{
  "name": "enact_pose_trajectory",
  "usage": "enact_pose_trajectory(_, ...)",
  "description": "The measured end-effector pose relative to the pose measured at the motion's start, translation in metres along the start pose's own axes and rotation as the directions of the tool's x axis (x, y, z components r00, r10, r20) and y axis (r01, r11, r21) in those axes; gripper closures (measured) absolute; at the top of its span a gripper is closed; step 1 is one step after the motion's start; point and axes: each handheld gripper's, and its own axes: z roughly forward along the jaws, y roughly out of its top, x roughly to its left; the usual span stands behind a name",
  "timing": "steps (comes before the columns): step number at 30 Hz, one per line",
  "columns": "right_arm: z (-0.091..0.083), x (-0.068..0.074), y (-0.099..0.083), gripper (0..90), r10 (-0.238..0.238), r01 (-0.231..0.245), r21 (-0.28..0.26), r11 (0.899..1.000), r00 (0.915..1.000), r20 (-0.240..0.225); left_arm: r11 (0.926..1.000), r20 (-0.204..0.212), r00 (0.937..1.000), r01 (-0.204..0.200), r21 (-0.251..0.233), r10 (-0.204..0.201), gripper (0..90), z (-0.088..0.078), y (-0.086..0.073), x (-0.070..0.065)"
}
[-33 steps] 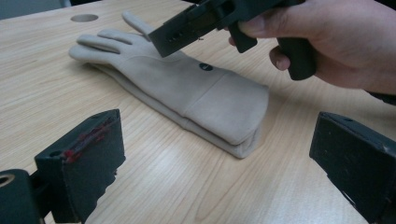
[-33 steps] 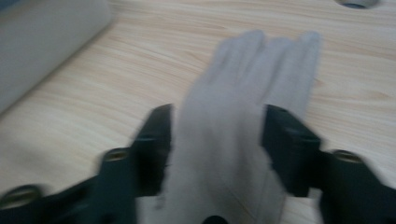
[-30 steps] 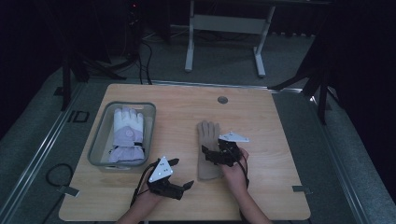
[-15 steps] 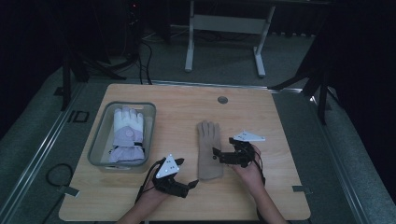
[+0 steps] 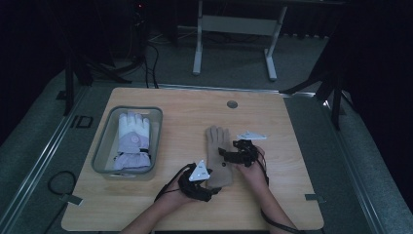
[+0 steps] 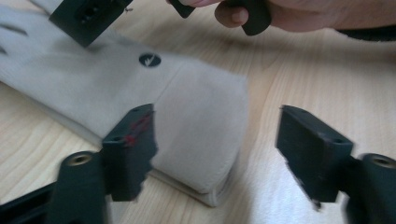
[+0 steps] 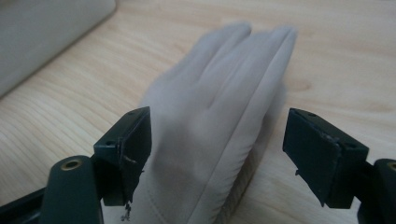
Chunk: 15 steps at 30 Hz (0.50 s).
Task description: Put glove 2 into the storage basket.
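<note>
Left of the tan glove (image 5: 218,155) sits the grey bin (image 5: 104,146) holding a white and lilac glove (image 5: 132,141); the tan glove itself lies flat on the table (image 5: 292,146), fingers pointing away from you. It looks soft, light and floppy, so expect it to droop; take it by the thicker cuff hem. Your left gripper (image 5: 207,187) sits at that cuff, jaws spread, nothing held. Your right gripper (image 5: 228,157) hovers over the palm, jaws likewise apart. Half a second ago the right gripper sat further right, off the glove; the left has edged closer.
</note>
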Motion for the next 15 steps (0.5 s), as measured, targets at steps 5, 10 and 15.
enact_pose_trajectory(5, 0.014, -0.002, -0.012, 26.0, -0.003, 0.003, 0.056, 0.998, 1.0000, -0.006, 0.9970, -0.009, 1.0000, 0.003, 0.077, -0.003, 38.5, 0.008, 0.000, 0.003)
enact_pose_trajectory(10, 0.014, 0.004, -0.013, 43.7, -0.040, 0.042, 0.066, 0.997, 0.9986, -0.035, 0.9953, -0.041, 0.9991, -0.001, 0.097, 0.005, 44.9, 0.012, 0.001, 0.003)
enact_pose_trajectory(15, 0.013, 0.012, -0.011, 62.0, -0.060, 0.063, 0.086, 0.994, 0.9972, -0.044, 0.9894, -0.090, 0.9919, -0.078, 0.123, 0.089, 51.7, 0.014, 0.001, -0.003)
